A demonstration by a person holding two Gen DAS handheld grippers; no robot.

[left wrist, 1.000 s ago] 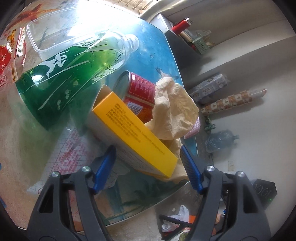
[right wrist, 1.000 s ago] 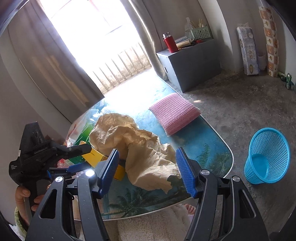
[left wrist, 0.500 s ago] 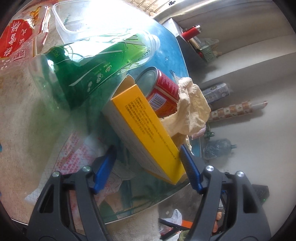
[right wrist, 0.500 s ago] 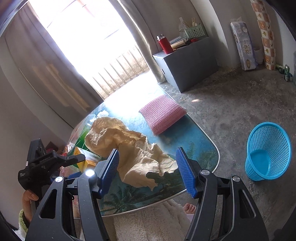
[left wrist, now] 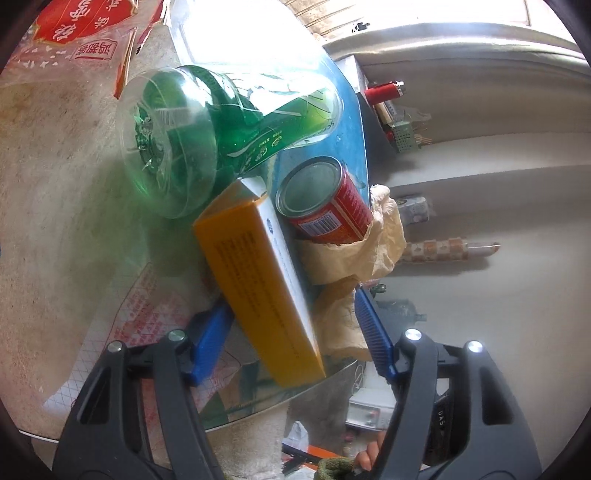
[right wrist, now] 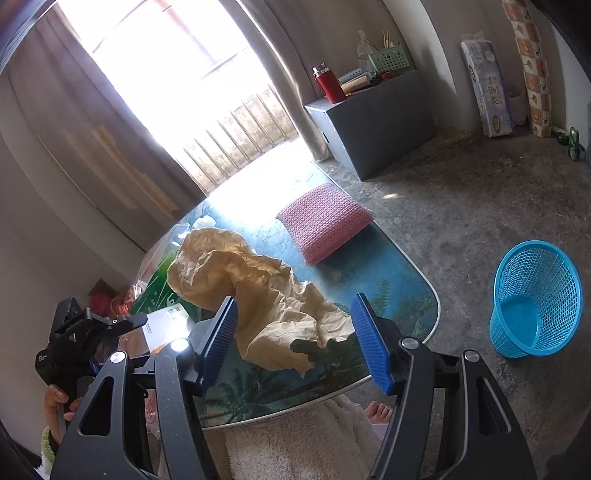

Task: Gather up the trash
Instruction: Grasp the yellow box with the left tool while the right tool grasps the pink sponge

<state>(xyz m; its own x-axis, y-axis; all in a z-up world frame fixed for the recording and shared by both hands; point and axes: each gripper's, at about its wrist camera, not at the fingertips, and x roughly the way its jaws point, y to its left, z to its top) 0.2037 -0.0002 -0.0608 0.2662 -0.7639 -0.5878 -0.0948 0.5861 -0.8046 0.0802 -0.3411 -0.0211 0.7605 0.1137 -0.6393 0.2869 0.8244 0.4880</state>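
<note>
In the left wrist view my left gripper [left wrist: 291, 332] is open around the near end of a yellow carton [left wrist: 258, 284] lying on the glass table [left wrist: 258, 402]. Beyond it lie a red can [left wrist: 325, 206], a green plastic bottle [left wrist: 207, 133] and crumpled tan paper [left wrist: 369, 251]. In the right wrist view my right gripper [right wrist: 295, 339] is open just above the near edge of the crumpled tan paper [right wrist: 258, 291]. The left gripper [right wrist: 81, 332] shows at the left. A blue mesh trash basket [right wrist: 535, 299] stands on the floor at the right.
A pink cushion [right wrist: 325, 218] lies on the far side of the table [right wrist: 388, 273]. A clear snack wrapper [left wrist: 85, 33] lies at the table's far left. A grey cabinet [right wrist: 373, 122] with a red flask [right wrist: 328, 85] stands by the wall. A white fluffy rug [right wrist: 303, 443] lies under the near table edge.
The left gripper has moved forward and swung round, so the yellow carton now lies between its fingers. The right gripper has drawn back and risen a little; the paper looks smaller.
</note>
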